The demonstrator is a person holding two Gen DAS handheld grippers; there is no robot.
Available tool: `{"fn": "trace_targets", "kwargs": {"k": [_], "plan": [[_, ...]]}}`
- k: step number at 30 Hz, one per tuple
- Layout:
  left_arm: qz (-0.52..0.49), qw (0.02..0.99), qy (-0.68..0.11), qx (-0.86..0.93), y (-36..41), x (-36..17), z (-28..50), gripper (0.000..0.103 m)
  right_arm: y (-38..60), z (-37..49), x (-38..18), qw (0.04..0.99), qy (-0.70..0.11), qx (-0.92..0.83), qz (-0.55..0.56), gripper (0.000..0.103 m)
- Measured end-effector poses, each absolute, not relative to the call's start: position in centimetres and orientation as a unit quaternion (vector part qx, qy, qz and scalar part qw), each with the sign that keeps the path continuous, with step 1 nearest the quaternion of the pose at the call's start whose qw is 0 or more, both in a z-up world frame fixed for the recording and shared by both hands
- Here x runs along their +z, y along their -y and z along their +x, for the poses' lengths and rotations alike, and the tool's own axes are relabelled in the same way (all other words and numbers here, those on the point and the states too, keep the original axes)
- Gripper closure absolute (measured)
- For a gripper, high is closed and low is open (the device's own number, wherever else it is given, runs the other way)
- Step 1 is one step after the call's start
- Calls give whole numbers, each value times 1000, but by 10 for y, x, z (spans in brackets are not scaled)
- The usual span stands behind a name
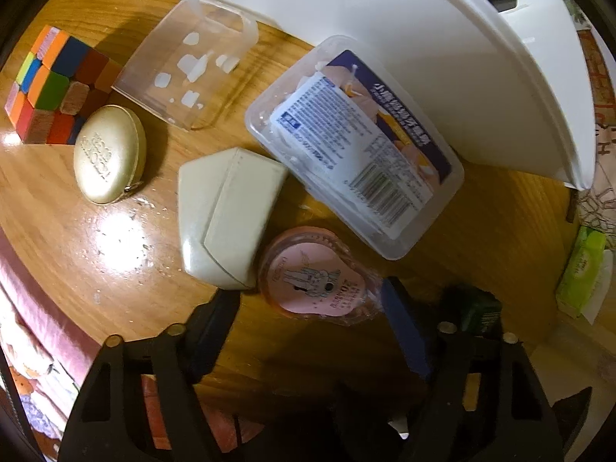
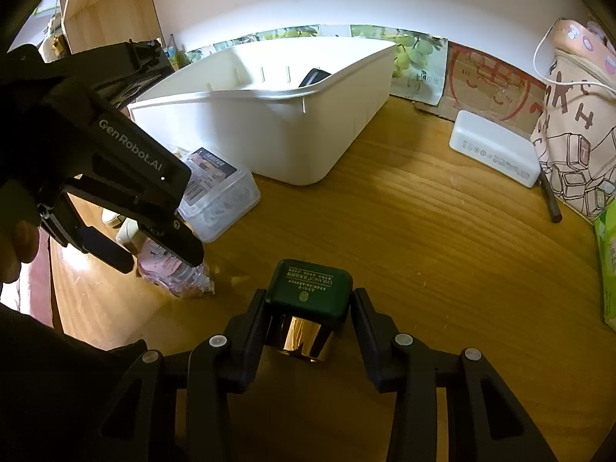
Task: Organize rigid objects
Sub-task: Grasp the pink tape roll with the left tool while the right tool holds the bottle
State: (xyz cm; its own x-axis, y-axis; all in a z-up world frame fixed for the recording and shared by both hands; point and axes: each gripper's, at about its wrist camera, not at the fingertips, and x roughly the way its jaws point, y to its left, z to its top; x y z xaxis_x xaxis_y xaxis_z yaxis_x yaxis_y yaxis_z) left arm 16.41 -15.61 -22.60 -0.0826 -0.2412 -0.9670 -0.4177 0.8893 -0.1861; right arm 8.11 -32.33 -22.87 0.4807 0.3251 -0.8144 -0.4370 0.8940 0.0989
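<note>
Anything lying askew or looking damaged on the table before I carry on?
The puzzle cube has faded, worn stickers. The clear box carries torn white label scraps. The labelled plastic box lies tilted against the white bin. Nothing looks spilled.

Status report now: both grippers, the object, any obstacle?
Left gripper open around pink packet. Right gripper open, straddling green-lidded jar. White bin ahead, path unobstructed.

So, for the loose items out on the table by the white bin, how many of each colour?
Multicoloured: 1, puzzle cube
Gold: 1, round tin
Clear: 2, empty box, labelled box
Cream: 1, case
Pink: 1, packet
Green: 1, jar
Total: 7
</note>
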Motion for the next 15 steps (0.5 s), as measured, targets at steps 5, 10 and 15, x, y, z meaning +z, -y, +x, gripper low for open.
{"fn": "trace_targets", "kwargs": {"k": [5,10,15], "plan": [[-225,643,-729,59,155,-225,160,35,321,80,-228,856,-462,223,-63,60],[-216,645,-731,52,155,-225,156,36,319,81,-228,854,-465,225,-68,60],[-211,643,-735,47,154,-228,148,36,318,84,-229,852,-469,225,-69,60]]}}
